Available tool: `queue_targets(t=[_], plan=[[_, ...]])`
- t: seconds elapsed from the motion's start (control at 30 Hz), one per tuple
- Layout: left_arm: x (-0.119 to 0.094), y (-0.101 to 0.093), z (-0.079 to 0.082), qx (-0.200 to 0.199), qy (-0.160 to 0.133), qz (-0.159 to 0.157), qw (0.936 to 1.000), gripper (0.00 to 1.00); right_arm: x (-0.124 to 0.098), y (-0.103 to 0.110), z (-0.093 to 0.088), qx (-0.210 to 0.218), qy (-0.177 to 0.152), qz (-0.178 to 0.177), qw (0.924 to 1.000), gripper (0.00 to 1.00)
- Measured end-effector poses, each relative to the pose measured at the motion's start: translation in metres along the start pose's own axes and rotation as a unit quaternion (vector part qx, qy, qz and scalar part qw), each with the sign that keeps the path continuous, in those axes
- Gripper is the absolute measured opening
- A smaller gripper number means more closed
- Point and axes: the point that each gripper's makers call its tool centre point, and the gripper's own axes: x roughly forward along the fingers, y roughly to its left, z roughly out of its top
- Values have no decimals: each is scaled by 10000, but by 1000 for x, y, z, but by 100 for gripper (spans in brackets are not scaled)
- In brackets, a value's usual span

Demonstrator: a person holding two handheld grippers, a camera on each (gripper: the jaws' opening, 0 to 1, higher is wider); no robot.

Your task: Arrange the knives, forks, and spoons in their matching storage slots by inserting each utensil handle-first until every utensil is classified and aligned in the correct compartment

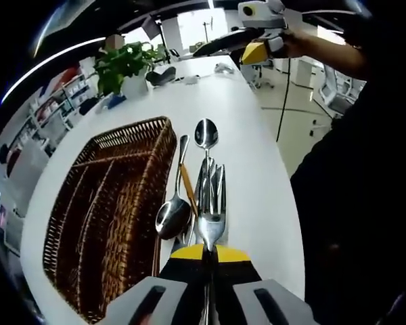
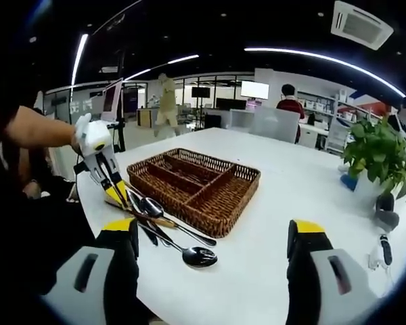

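Several utensils lie in a pile on the white table [image 1: 250, 135], right beside a brown wicker tray [image 1: 115, 203] with long slots. My left gripper [image 1: 206, 256] is shut on the handle of a fork [image 1: 212, 227] whose tines point away from me. Beside it lie a spoon [image 1: 172, 217], a farther spoon [image 1: 206, 133] and an orange-handled utensil [image 1: 187, 188]. In the right gripper view, the left gripper [image 2: 117, 195] meets the pile [image 2: 155, 220] beside the tray [image 2: 196, 179]. My right gripper [image 2: 213, 237] hangs wide open above the table, holding nothing; it is seen raised [image 1: 260, 37].
A potted plant [image 1: 125, 64] [image 2: 379, 152] stands toward one end of the table with small dark items near it. The table edge [image 1: 284, 176] runs close to the pile, next to a person's dark clothing. Office desks and people are in the background.
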Motion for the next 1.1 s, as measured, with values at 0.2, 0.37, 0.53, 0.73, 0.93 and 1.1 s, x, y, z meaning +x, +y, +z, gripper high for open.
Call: queue_targets(t=[0.2,0.37,0.53,0.73,0.93,1.1], plan=[[8,-3,0,-117,-176,40,9998,1,1,1,-1,9,22,1,10000,93],[7,-5,2,-139,-248,47,9996,1,1,3,-2,-12,32,35,10000,92],[0,-8,8,-21,-257,45,9997,0,3,8,-1,8,16,119,9999,89],[-4,-10,9,70,-231,30,9997,0,12,57,8,-236,-149,1037,9942,88],[-4,-12,8,67,-228,32,9997,0,41,104,7,-449,-76,1685,9847,67],[-4,-14,8,124,-191,1,9997,0,65,139,3,-512,-43,2255,9729,59]])
